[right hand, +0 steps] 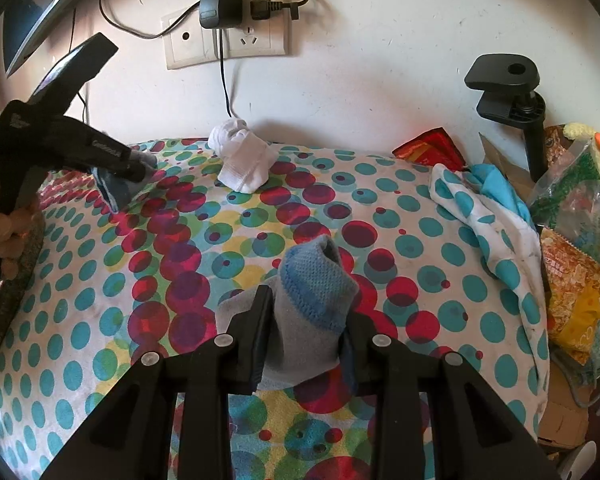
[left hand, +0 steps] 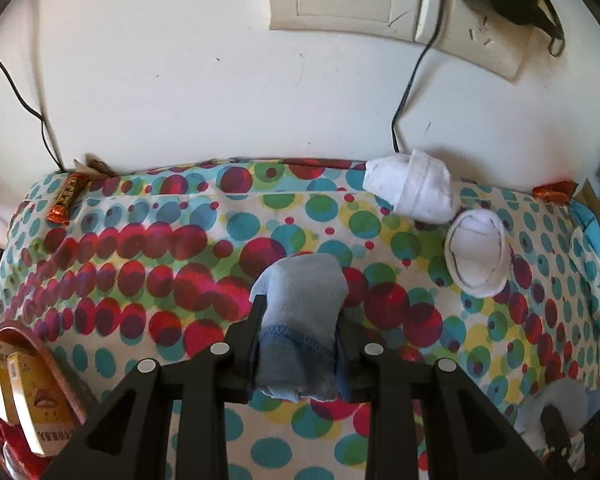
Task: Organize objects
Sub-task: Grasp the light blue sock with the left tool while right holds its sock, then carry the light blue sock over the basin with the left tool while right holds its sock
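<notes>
In the left wrist view, my left gripper [left hand: 302,308] is shut on a light blue sock [left hand: 300,292] that sticks up between its fingers, over the spotted cloth [left hand: 140,264]. In the right wrist view, my right gripper [right hand: 310,308] is shut on a grey sock with a blue cuff [right hand: 316,280]. That view also shows the left gripper [right hand: 138,168] at the far left with its blue sock [right hand: 118,194]. Two rolled white sock bundles [left hand: 410,190] [left hand: 476,256] lie near the wall; in the right wrist view they read as one white heap [right hand: 244,160].
The cloth-covered surface ends at a white wall with sockets [right hand: 228,40] and hanging cables. Candy wrappers [left hand: 66,200] [left hand: 552,192] lie at the back edge. A box [left hand: 32,392] sits at the left. Snack bags [right hand: 576,300], a black clamp [right hand: 512,88] and bunched cloth [right hand: 484,200] crowd the right.
</notes>
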Motion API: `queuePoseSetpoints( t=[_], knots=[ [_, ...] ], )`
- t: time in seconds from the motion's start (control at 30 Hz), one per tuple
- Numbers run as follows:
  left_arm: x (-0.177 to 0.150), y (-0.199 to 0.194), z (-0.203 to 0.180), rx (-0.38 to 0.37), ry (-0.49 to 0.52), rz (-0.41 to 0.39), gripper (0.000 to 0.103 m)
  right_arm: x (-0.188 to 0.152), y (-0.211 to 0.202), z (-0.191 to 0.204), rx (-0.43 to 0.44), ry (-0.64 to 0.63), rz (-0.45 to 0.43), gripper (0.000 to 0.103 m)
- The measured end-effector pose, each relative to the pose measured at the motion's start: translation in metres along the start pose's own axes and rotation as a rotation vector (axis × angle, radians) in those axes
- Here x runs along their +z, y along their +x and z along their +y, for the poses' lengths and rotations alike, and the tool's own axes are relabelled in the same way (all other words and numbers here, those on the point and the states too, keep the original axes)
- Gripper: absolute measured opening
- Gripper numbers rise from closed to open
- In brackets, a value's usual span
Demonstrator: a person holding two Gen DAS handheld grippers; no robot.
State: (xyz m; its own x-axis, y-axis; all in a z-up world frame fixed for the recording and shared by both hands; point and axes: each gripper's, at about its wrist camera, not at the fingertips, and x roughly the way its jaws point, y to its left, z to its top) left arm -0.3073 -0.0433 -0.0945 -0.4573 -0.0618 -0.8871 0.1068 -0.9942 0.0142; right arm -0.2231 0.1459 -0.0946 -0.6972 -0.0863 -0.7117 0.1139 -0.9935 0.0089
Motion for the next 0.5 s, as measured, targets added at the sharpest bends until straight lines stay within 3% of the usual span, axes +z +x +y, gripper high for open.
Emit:
queuePoseSetpoints(
  t=[0.5],
  knots=[
    [-0.028,-0.037,-0.009,0.01,0.013,-0.014,0.029,0.0,0.0,0.002,-0.013,0.004,0.005,0.03]
  ],
)
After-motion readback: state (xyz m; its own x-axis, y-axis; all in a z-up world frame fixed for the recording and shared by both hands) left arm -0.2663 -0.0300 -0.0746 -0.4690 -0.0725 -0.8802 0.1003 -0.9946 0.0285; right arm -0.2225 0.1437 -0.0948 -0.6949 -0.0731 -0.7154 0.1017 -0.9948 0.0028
